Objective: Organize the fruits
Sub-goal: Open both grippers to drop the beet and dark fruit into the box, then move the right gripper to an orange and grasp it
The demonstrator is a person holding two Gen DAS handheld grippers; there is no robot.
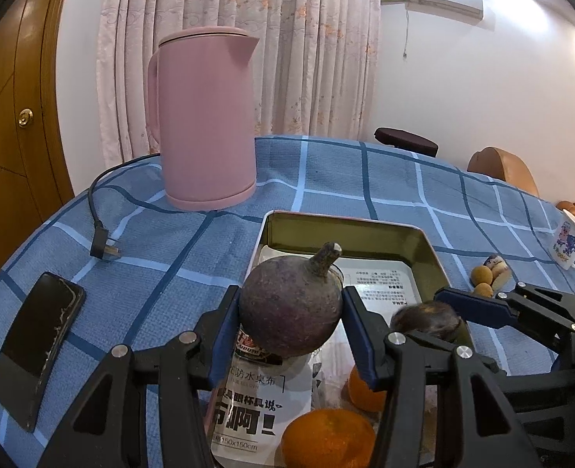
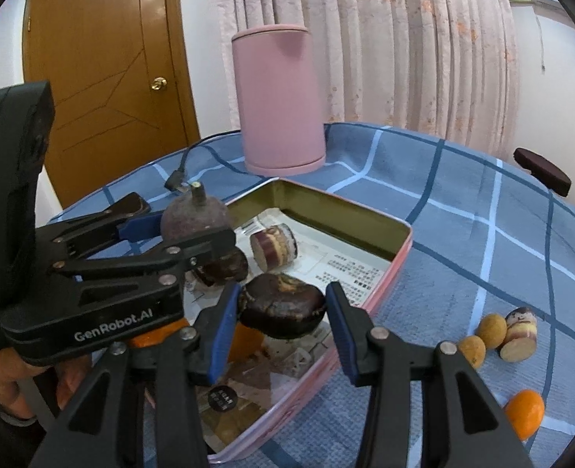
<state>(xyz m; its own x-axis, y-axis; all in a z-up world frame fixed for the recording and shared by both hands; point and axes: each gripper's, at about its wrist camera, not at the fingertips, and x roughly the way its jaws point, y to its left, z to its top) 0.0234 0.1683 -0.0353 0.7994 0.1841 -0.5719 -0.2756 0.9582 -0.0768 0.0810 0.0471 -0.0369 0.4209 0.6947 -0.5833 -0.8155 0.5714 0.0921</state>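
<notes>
Right gripper (image 2: 281, 321): jaws astride a dark, flattened fruit (image 2: 283, 310) over the tin tray (image 2: 398, 251) (contact with the right pad unclear). Left gripper (image 1: 291, 321): clamped on a stemmed purple fruit (image 1: 291, 304) above the tray. Farther back: pink kettle (image 1: 205, 121).

Black gripper (image 2: 281, 314), blue pads (image 2: 221, 327)

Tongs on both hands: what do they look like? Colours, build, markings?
Both tongs, left and right, share one build: black plastic linkage arms with cut-out slots and silver pivot pins, ending in flat blue pads. The right wrist view shows white "GenRobot.AI" lettering on the left unit's black body. No cables or sleeves visible.
</notes>
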